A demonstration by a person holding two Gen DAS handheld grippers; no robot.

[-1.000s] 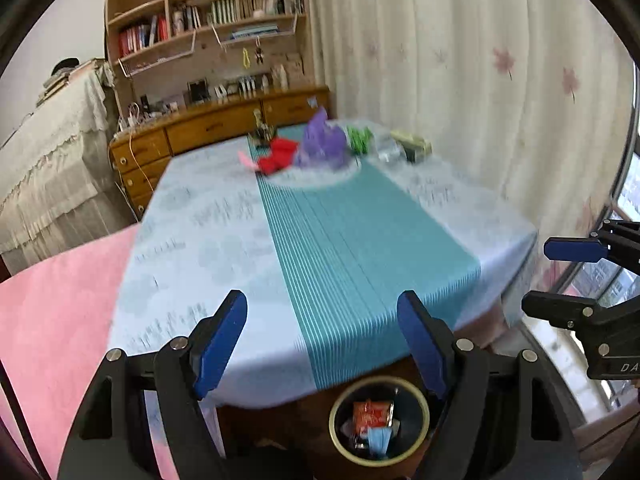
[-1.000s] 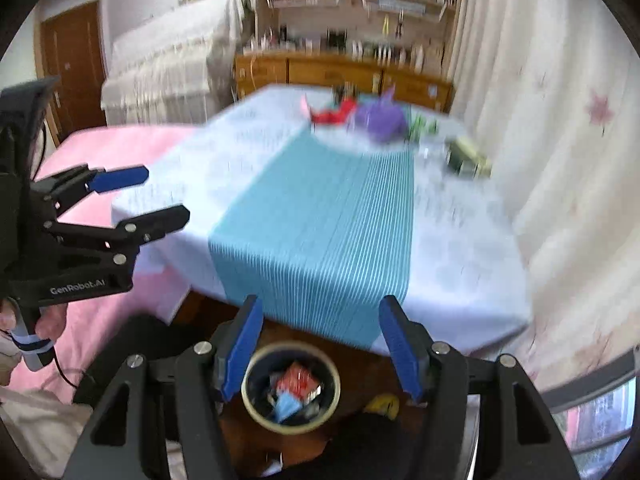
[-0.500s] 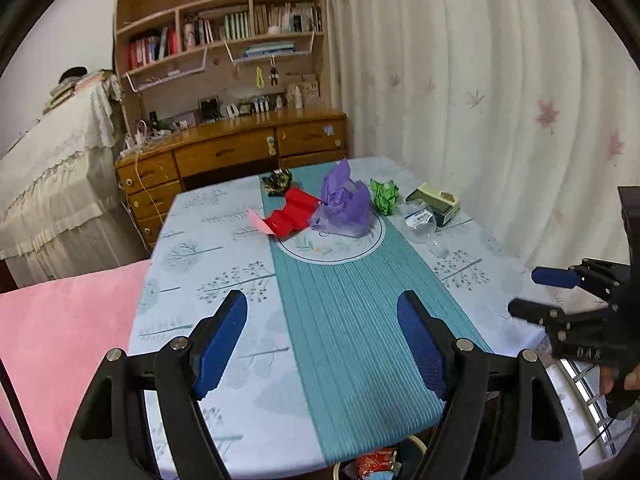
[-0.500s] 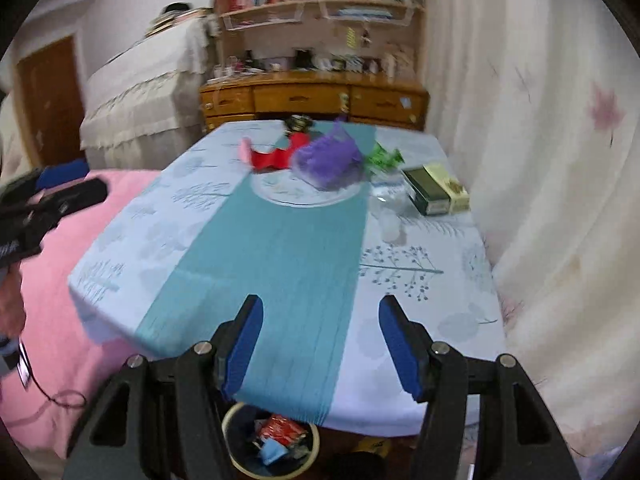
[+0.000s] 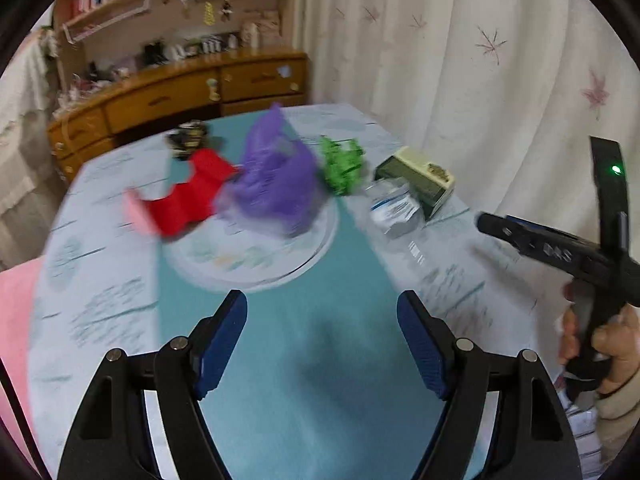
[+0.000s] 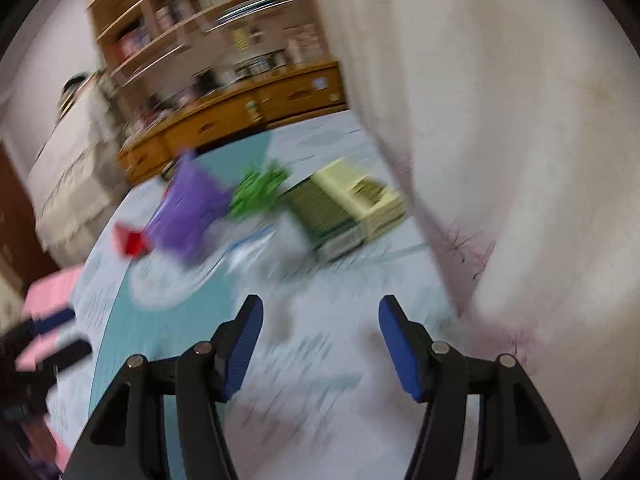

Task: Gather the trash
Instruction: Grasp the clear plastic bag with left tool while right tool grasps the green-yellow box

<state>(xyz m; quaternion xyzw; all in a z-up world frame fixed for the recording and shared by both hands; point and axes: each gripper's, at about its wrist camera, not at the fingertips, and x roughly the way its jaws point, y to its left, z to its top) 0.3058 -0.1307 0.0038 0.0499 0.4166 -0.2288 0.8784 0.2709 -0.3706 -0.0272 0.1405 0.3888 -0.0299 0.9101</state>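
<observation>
Left wrist view. The left gripper [image 5: 322,338] hangs over the teal runner [image 5: 304,360] of the table [image 5: 92,312], jaws wide with nothing between them. The trash lies well ahead on and around a round mat [image 5: 248,256]: 1 red paper piece [image 5: 186,198], 1 purple bag [image 5: 276,178], 1 green crumpled wrapper [image 5: 342,164], 1 dark wrapper [image 5: 186,142] behind the red piece, 1 clear packet [image 5: 394,208] and 1 green-and-cream box [image 5: 418,178] touching it. At the right edge, 1 hand [image 5: 612,340] holds the right gripper [image 5: 516,234], seen side-on. The step in hand appears to be the approach to the pile; nothing is picked up yet.

Right wrist view, heavily blurred. The right gripper [image 6: 320,342] has its jaws moderately wide and empty above the patterned cloth near the curtain [image 6: 500,140]. The box [image 6: 348,200], green wrapper [image 6: 258,188], purple bag [image 6: 188,208] and red piece [image 6: 130,240] lie ahead. The next move likely calls for each gripper to settle on 1 item, straddle it, then close.
</observation>
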